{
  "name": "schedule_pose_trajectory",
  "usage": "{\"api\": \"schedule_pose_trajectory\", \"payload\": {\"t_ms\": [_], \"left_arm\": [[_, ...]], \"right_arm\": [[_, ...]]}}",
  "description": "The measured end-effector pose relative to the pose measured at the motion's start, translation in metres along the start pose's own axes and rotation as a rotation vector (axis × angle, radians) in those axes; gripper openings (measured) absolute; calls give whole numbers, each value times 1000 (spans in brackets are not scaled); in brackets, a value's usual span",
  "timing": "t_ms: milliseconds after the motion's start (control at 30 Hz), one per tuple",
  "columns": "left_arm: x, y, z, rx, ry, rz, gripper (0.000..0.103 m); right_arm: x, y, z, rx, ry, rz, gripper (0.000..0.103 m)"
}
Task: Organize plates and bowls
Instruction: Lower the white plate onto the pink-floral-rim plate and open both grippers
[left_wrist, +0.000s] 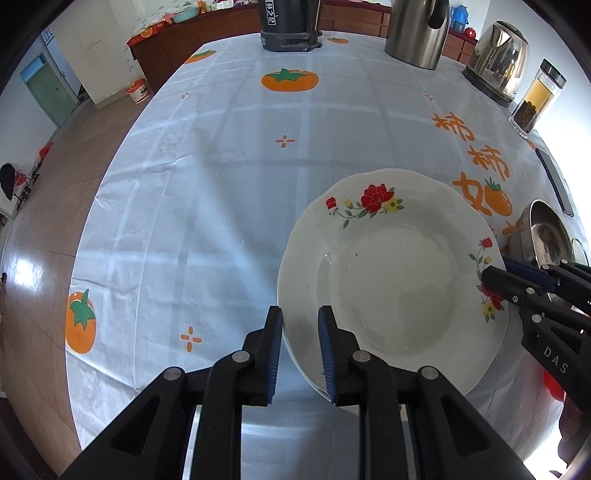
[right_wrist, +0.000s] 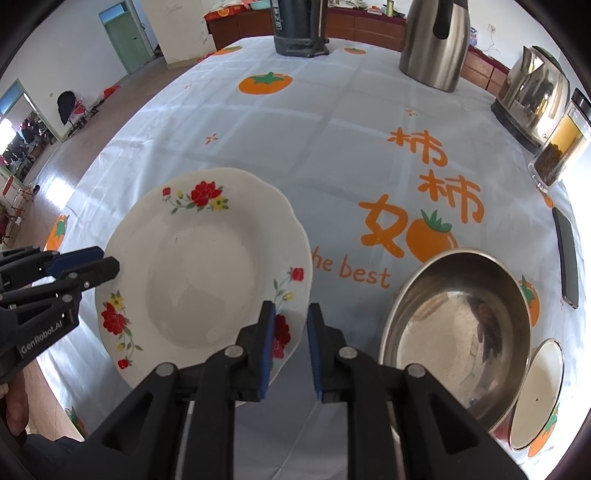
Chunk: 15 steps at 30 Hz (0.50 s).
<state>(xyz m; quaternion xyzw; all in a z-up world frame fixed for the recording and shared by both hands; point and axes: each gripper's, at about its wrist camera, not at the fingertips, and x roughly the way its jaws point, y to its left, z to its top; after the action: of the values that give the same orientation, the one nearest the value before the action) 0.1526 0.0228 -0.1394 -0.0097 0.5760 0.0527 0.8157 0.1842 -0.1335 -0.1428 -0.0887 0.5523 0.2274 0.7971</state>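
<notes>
A white plate with red flowers (left_wrist: 391, 280) lies on the tablecloth; it also shows in the right wrist view (right_wrist: 199, 273). My left gripper (left_wrist: 300, 332) is open with its jaws astride the plate's left rim. My right gripper (right_wrist: 290, 332) is open with its jaws astride the plate's right rim, and shows at the right edge of the left wrist view (left_wrist: 495, 275). The left gripper shows at the left of the right wrist view (right_wrist: 107, 260). A steel bowl (right_wrist: 458, 332) stands right of the plate, and a smaller white bowl (right_wrist: 537, 391) beside it.
At the table's far side stand a black appliance (right_wrist: 301, 29), a steel thermos jug (right_wrist: 436, 44), a steel kettle (right_wrist: 532, 96) and a glass jar (right_wrist: 561, 147). A phone (right_wrist: 567, 254) lies near the right edge. The table's left edge drops to the floor.
</notes>
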Motion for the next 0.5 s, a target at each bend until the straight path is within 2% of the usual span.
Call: {"api": "schedule_pose_trajectory", "payload": {"t_ms": [500], "left_arm": [[-4,4,-3,-18,-7,-7,22]], "right_arm": [[0,6,-3,-18,7,0,18]]}}
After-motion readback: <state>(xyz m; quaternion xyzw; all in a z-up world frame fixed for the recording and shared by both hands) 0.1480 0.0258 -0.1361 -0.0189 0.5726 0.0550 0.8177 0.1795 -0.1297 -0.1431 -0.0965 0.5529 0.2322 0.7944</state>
